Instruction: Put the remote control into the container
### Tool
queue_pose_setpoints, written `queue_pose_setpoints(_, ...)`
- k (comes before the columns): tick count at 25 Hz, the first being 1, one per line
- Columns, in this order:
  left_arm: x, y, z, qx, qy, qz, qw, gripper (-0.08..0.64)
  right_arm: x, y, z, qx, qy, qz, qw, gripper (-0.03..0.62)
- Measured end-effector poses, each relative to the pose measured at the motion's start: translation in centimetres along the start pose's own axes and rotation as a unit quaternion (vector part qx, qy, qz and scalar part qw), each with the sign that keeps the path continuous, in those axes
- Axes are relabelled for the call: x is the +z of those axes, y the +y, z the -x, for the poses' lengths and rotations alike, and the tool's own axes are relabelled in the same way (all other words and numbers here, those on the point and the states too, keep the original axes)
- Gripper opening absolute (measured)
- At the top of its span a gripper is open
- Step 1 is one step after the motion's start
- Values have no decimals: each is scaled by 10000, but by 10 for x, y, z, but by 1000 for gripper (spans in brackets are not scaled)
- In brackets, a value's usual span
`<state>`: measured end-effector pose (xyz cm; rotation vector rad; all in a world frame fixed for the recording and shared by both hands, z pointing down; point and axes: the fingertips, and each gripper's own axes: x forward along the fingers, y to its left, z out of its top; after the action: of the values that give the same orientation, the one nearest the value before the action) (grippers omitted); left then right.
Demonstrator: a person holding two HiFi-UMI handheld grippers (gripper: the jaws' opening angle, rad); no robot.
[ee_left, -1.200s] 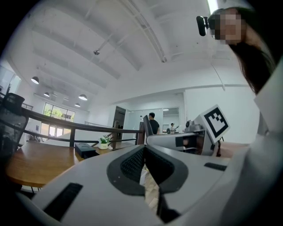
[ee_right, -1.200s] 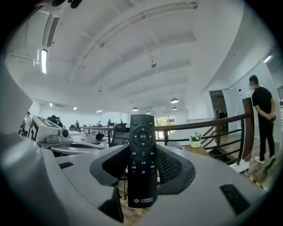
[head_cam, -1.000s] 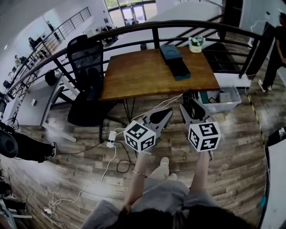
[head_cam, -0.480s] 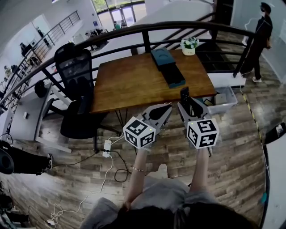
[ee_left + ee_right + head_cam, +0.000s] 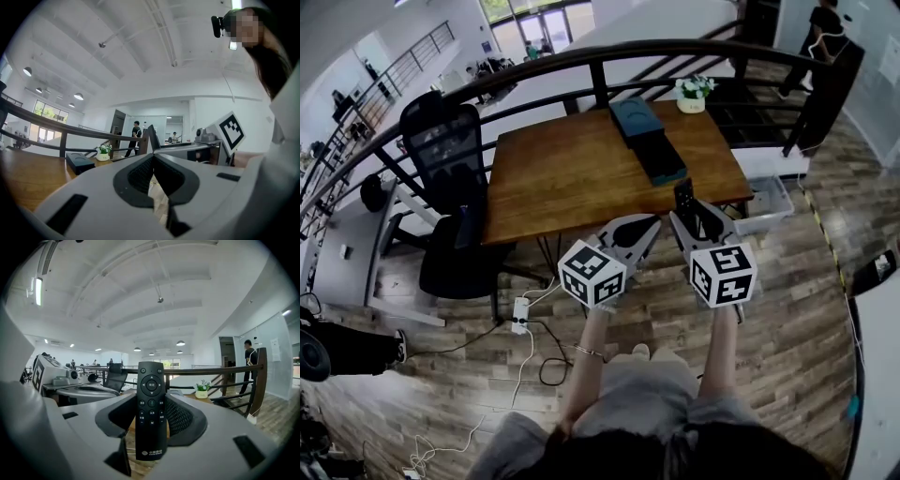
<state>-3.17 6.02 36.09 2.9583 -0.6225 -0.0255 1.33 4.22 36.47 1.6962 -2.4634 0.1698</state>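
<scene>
1. The right gripper (image 5: 152,397) has its jaws clamped on the remote control (image 5: 151,414), one pad pressing each long side.
2. The remote stands upright between the pads with its button face to the gripper's camera. Its long axis runs along the jaws, and its top end sticks out past the tips.
3. The left gripper (image 5: 153,157) has its jaws closed tip to tip, with nothing between them.
4. In the head view, the right gripper (image 5: 691,210) and left gripper (image 5: 648,228) sit side by side, apart, both aimed at the wooden table (image 5: 562,173).
5. The remote control (image 5: 683,195) points toward the table's far side, its tip just over the near edge.
6. The dark teal container (image 5: 660,159) lies on the table just beyond the remote, long axis running away from the person; a second dark box (image 5: 635,117) touches its far end.
7. A potted plant (image 5: 691,92) sits at the far right corner, near the curved railing (image 5: 534,67).
8. The left half of the tabletop is bare wood, and an office chair (image 5: 441,155) stands off the left edge.
</scene>
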Motion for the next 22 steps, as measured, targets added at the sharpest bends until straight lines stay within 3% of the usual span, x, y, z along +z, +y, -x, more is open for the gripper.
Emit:
queue_pose_setpoints(10, -12, 19, -11, 21, 106, 156, 9998, 3, -8, -15, -21, -5, 141, -116, 9998, 198)
queue_pose_setpoints(22, -12, 77, -50, 313, 86, 284, 9991, 3, -6, -56, -81, 206, 309, -105, 9993, 198)
